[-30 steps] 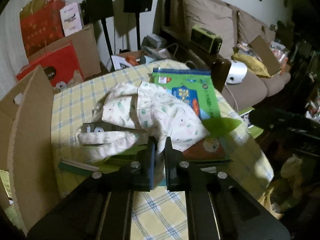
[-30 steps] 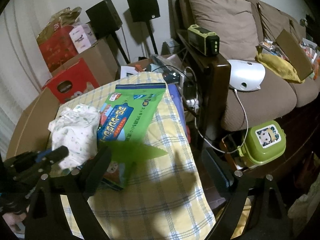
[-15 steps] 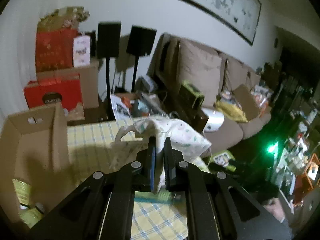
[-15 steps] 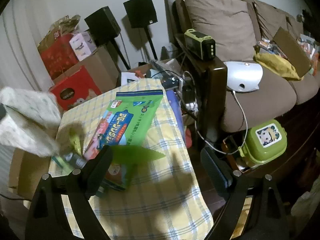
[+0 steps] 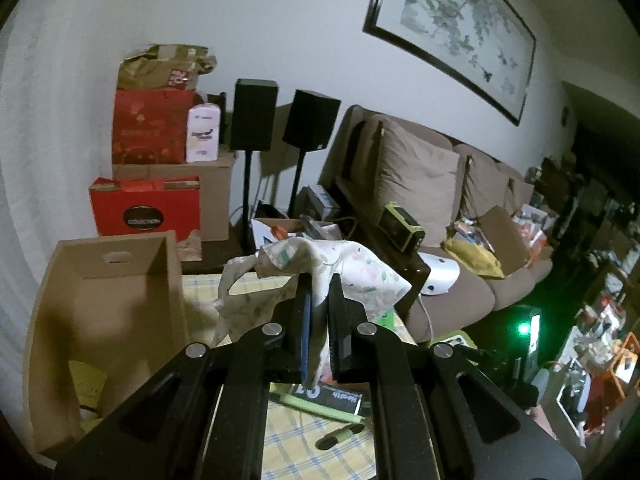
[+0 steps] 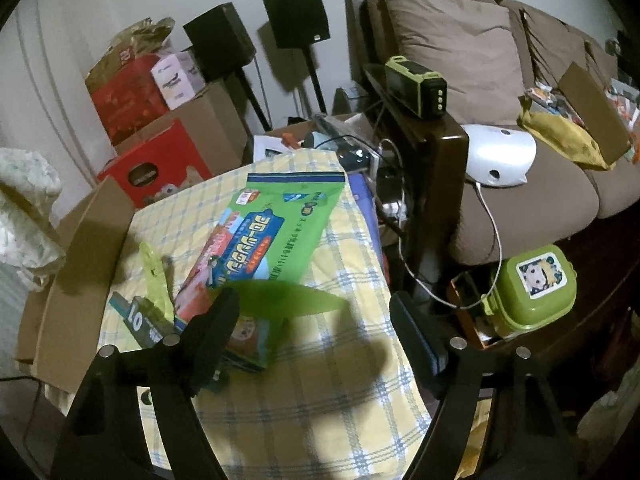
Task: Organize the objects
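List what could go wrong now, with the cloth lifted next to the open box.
1. The left gripper pinches only a fold of the cloth; it may slip out.
2. Its trailing end hangs beside the cardboard box and may snag the wall.
3. The right gripper, open, hovers above the green packet and may bump it.

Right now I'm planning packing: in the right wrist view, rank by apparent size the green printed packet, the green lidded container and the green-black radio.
1. Green printed packet
2. Green lidded container
3. Green-black radio, though it sits farther away, so true size is unsure.
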`<state>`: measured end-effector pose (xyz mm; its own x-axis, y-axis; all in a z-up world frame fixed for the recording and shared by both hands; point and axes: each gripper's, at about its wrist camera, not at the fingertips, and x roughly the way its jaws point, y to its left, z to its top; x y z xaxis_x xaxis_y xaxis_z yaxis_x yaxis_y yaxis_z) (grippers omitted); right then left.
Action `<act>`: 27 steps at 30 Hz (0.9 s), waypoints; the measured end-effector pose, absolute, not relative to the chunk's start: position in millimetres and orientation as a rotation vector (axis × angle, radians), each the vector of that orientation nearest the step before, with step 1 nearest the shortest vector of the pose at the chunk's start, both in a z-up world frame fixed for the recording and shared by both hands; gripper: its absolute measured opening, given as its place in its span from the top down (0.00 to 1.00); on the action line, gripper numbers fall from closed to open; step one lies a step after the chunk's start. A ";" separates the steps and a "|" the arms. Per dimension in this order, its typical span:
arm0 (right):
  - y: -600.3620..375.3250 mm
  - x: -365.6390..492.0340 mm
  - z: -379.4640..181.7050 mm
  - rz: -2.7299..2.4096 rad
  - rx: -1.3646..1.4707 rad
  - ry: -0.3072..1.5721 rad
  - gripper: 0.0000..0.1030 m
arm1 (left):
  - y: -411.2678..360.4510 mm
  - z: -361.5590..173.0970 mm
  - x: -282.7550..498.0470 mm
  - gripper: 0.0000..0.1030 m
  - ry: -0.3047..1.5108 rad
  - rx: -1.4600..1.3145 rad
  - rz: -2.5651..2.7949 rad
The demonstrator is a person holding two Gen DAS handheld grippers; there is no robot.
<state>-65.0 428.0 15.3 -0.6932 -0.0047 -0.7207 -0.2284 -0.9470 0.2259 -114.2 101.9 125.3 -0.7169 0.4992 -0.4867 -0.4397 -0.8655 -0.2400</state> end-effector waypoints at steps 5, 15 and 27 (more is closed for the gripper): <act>440.3 -72.1 5.8 2.712 -1.212 0.595 0.31 | 89.0 119.3 -108.6 0.94 -0.171 -0.779 2.520; 467.4 -76.0 -34.3 2.588 -1.272 1.076 0.44 | 86.1 110.2 -103.5 0.94 -0.172 -0.799 2.503; 453.1 -82.8 -32.0 2.594 -1.281 1.131 0.40 | 96.9 97.7 -102.8 0.93 -0.160 -0.835 2.474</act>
